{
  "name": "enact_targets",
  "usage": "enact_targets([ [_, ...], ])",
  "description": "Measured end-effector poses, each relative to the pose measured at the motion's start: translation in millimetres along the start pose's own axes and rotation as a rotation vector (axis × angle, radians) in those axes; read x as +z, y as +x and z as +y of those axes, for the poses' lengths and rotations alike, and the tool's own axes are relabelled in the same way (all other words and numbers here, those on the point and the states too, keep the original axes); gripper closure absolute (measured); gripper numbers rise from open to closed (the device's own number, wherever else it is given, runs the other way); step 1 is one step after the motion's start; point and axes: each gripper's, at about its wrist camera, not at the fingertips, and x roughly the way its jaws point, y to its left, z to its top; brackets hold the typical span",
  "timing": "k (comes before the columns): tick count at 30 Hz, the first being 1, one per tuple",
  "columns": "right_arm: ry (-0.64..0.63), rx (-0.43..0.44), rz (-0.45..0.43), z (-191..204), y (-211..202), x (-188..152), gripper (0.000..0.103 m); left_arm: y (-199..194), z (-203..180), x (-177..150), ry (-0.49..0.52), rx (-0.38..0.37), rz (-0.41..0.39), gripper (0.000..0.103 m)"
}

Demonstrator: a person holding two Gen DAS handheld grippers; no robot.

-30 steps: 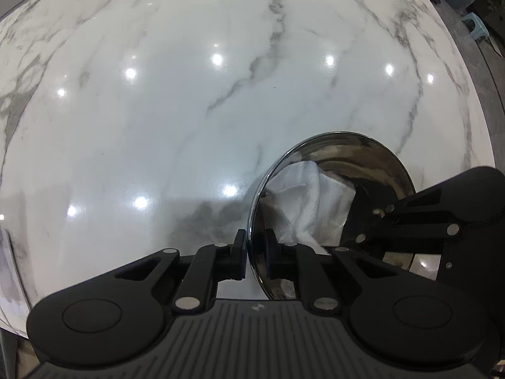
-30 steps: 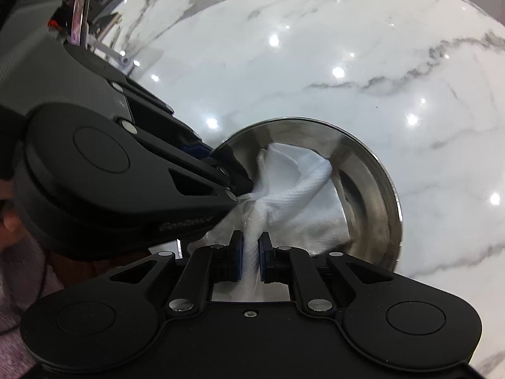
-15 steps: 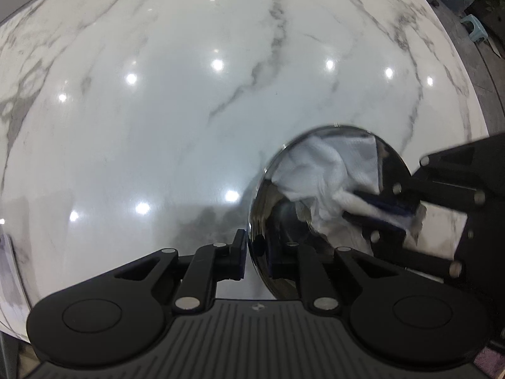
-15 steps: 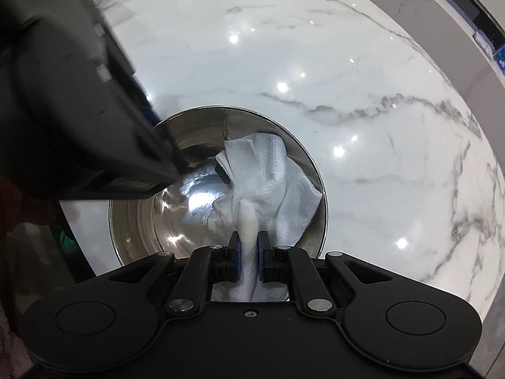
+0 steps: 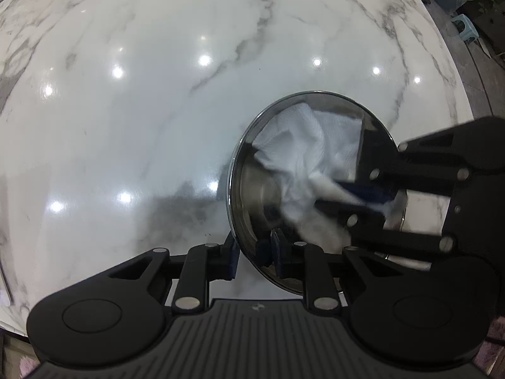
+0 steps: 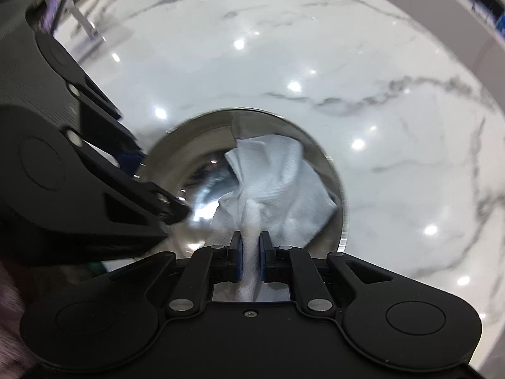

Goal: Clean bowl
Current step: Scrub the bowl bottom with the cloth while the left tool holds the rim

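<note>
A shiny steel bowl [image 5: 252, 195] sits on the white marble table [image 5: 157, 110]. My left gripper [image 5: 255, 251] straddles the bowl's near rim, one finger outside and one inside against the wall, gripping it loosely. A crumpled white cloth [image 5: 315, 139] lies against the far inner wall. My right gripper [image 5: 328, 194] reaches in from the right, shut on a twisted end of the cloth. In the right wrist view the cloth [image 6: 277, 170] fans out from my right gripper [image 6: 251, 249] into the bowl [image 6: 189, 151]. The left gripper [image 6: 156, 183] clamps the rim at the left, blurred.
The table's right edge [image 5: 457, 72] curves close behind the bowl, with dark floor and a small pale green stool [image 5: 465, 27] beyond. Marble spreads wide to the left of the bowl. A person's sleeve [image 6: 9, 300] shows at the lower left.
The right gripper has swept the cloth round the bowl's inside, from the near wall to the far wall. The left fingers stand slightly wider on the rim. The bowl's mouth shows more fully.
</note>
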Motion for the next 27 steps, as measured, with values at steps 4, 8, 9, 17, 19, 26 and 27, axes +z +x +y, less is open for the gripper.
enact_targets([
  [4,0.064,0.118,-0.027,-6,-2,-4,0.094,-2,0,2,0.018,0.019,0.001,0.086],
  [8,0.044,0.110,-0.034,-5,-2,-3,0.096,-1,-2,4,0.038,0.026,0.008,0.087],
  [9,0.037,0.103,-0.031,-5,1,0,0.096,-1,-2,5,0.042,0.027,0.009,0.087],
  [17,-0.026,-0.072,-0.027,-5,-2,3,0.096,-3,1,6,0.046,0.026,-0.002,0.088],
  [19,-0.020,-0.108,-0.043,-6,-3,2,0.096,-5,2,4,0.041,0.029,-0.011,0.088],
  [26,-0.029,-0.184,-0.082,-4,-9,-2,0.096,-15,8,1,0.023,0.055,-0.043,0.088],
  [27,-0.036,-0.195,-0.087,-3,-10,-3,0.096,-15,8,1,0.022,0.058,-0.043,0.088],
])
